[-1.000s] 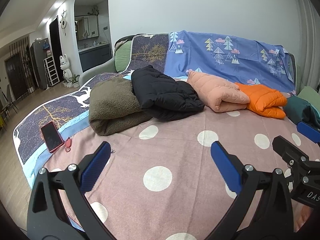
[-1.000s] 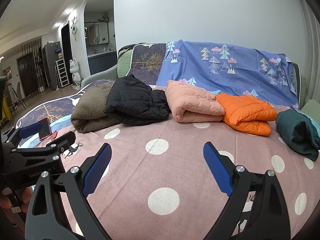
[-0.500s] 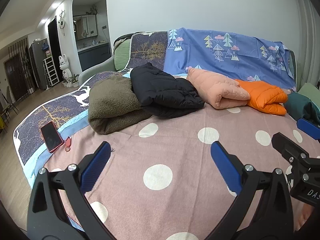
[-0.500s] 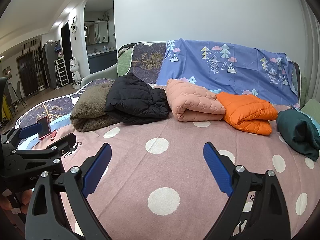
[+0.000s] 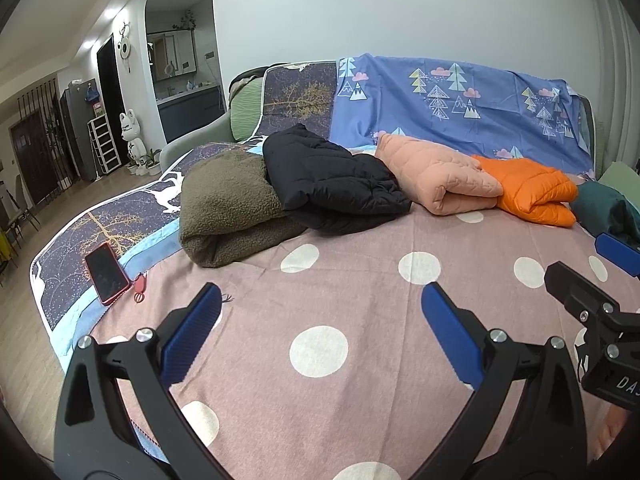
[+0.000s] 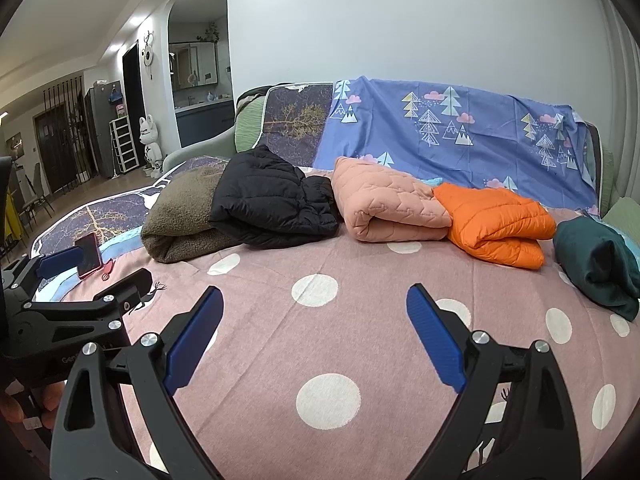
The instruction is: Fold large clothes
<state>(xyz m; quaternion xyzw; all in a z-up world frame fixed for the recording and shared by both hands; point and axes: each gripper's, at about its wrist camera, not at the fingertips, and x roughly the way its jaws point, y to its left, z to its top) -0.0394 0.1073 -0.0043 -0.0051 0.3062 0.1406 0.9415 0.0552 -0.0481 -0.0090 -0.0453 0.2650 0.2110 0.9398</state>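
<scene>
Five folded garments lie in one row along the far edge of the dotted pink cover (image 5: 360, 280): an olive fleece (image 5: 228, 208), a black puffer (image 5: 332, 184) overlapping it, a peach quilted jacket (image 5: 436, 180), an orange puffer (image 5: 528, 188) and a dark green garment (image 6: 596, 264) nearest the right edge; one red phone (image 5: 106, 274) rests by the left edge; two grippers, the left gripper (image 5: 320, 332) and the right gripper (image 6: 314, 330), hover above the near edge with fingers spread wide, gripping nothing; compared with a second ago the garments and phone lie unmoved, only the views have shifted slightly.

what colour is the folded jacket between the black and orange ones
Peach-pink, quilted jacket; clearest in the right wrist view.
</scene>
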